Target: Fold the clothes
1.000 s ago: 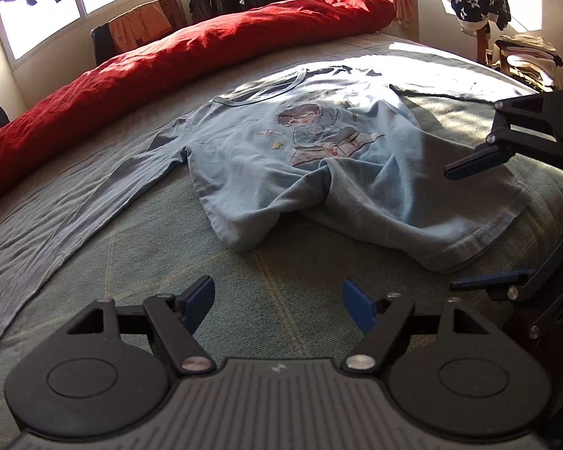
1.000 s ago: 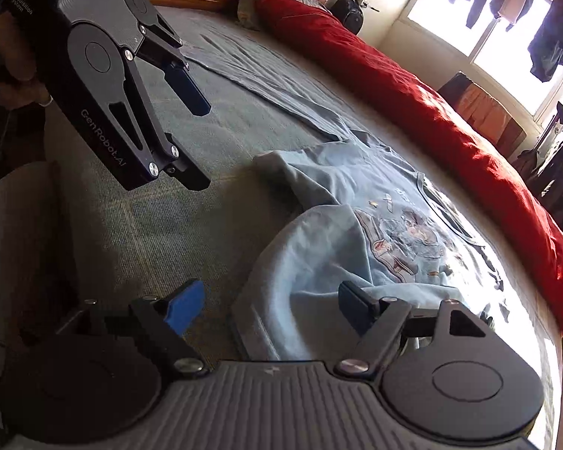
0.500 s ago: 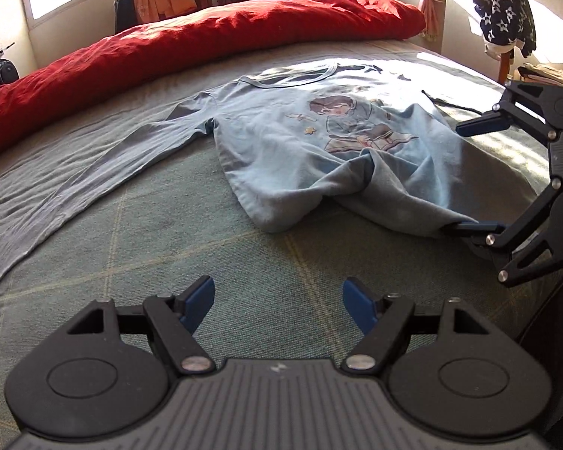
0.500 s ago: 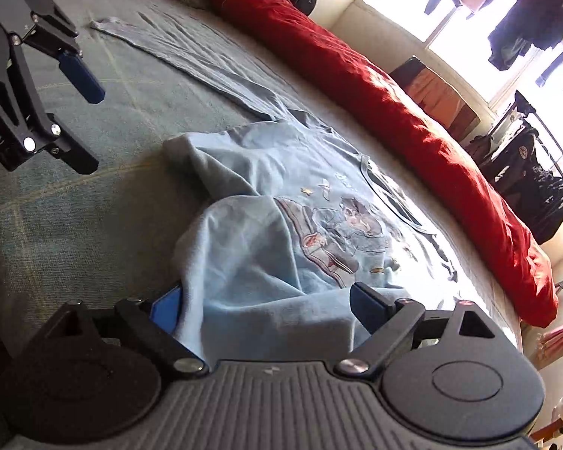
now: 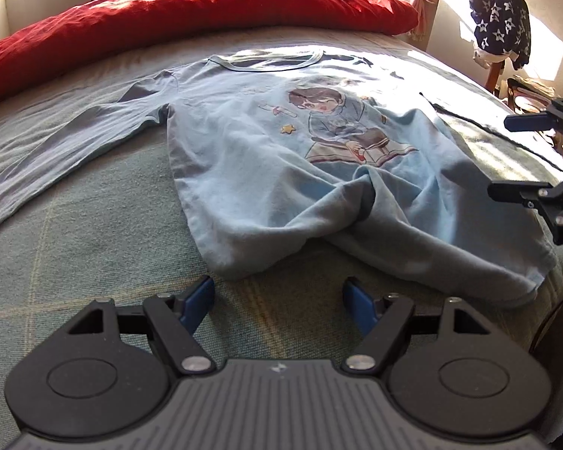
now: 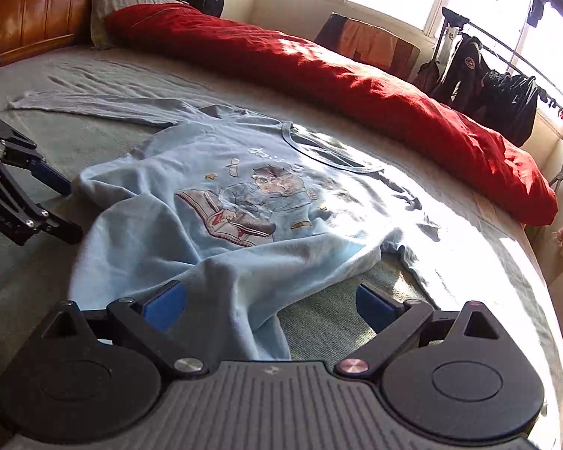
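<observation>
A light blue long-sleeved shirt (image 5: 281,172) with a cartoon print lies face up on the green bed cover (image 5: 94,262), its hem bunched into a ridge. One sleeve (image 5: 56,150) stretches out to the left. My left gripper (image 5: 279,292) is open, and the hem's left corner lies just ahead of its fingertips. In the right wrist view my right gripper (image 6: 270,300) stands wide open, with a fold of the shirt (image 6: 191,225) hem lying loose between its jaws. Each gripper also shows in the other's view: the right gripper (image 5: 501,157) and the left gripper (image 6: 73,210).
A long red duvet (image 6: 356,86) runs along the bed's far side under the windows. A wooden headboard (image 6: 37,7) and a pillow are at the far left. A clothes rack (image 6: 488,86) stands by the window, and a star-patterned garment (image 5: 501,33) hangs on a chair beside the bed.
Both grippers have come in toward the shirt's hem. The right one has rolled, opened wider and now has hem cloth between its jaws. The left one has dropped closer to the hem corner.
</observation>
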`<action>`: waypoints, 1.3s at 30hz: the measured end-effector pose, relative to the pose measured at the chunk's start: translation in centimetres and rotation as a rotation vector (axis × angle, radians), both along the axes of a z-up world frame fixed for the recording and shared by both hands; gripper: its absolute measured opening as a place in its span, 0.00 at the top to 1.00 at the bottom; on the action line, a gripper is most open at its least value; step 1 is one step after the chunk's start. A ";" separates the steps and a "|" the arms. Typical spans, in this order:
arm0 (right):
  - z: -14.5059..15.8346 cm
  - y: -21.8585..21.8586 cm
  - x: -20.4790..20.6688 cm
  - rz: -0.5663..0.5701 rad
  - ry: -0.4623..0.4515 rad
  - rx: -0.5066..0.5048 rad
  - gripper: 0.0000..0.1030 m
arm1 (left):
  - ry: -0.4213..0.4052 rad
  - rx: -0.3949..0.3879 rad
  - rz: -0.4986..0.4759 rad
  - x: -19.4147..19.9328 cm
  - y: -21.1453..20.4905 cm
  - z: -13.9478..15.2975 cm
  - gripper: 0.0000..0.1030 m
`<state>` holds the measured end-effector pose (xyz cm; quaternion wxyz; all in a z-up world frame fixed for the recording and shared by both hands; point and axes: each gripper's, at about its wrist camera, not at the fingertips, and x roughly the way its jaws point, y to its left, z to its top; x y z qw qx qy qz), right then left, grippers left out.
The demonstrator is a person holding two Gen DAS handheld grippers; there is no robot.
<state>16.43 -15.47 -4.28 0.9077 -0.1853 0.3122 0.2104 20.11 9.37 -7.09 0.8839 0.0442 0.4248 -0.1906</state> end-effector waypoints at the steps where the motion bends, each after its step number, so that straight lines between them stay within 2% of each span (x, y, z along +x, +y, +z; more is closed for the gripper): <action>1: 0.5 0.2 -0.6 0.040 0.010 0.041 0.01 | 0.000 -0.008 -0.003 0.3 0.0 0.1 0.26; 4: 1.5 1.3 -1.7 0.156 0.054 0.139 0.00 | -0.010 -0.005 -0.009 1.0 0.1 0.2 0.26; 7: 1.1 3.9 -2.0 0.290 0.148 0.198 0.00 | -0.015 -0.005 -0.006 1.4 0.3 0.2 0.26; 11: -0.2 6.7 -2.0 0.424 0.338 0.343 0.00 | -0.018 0.021 -0.004 1.6 0.9 0.2 0.26; 14: -1.7 8.8 -2.0 0.476 0.432 0.364 0.00 | -0.012 0.044 -0.007 2.0 1.2 0.1 0.26; 16: -2.9 9.8 -1.9 0.461 0.460 0.322 0.00 | -0.012 0.056 -0.011 2.3 1.2 0.1 0.26; 19: -3.5 9.7 -1.1 0.367 0.395 0.224 0.00 | -0.039 0.063 -0.039 3.0 0.6 0.8 0.27; 26: -2.4 5.8 2.8 0.173 0.262 0.196 0.00 | -0.116 0.069 -0.100 6.9 -2.1 2.7 0.27; 30: -3.0 3.5 4.8 0.088 0.258 0.214 0.00 | -0.116 0.063 -0.127 10.2 -4.4 2.6 0.26; 34: -3.3 2.5 4.5 0.049 0.253 0.230 0.00 | -0.097 0.089 -0.121 13.0 -6.8 1.9 0.26; 39: -2.8 1.9 2.8 0.046 0.239 0.256 0.00 | -0.102 0.090 -0.143 12.5 -7.5 2.8 0.26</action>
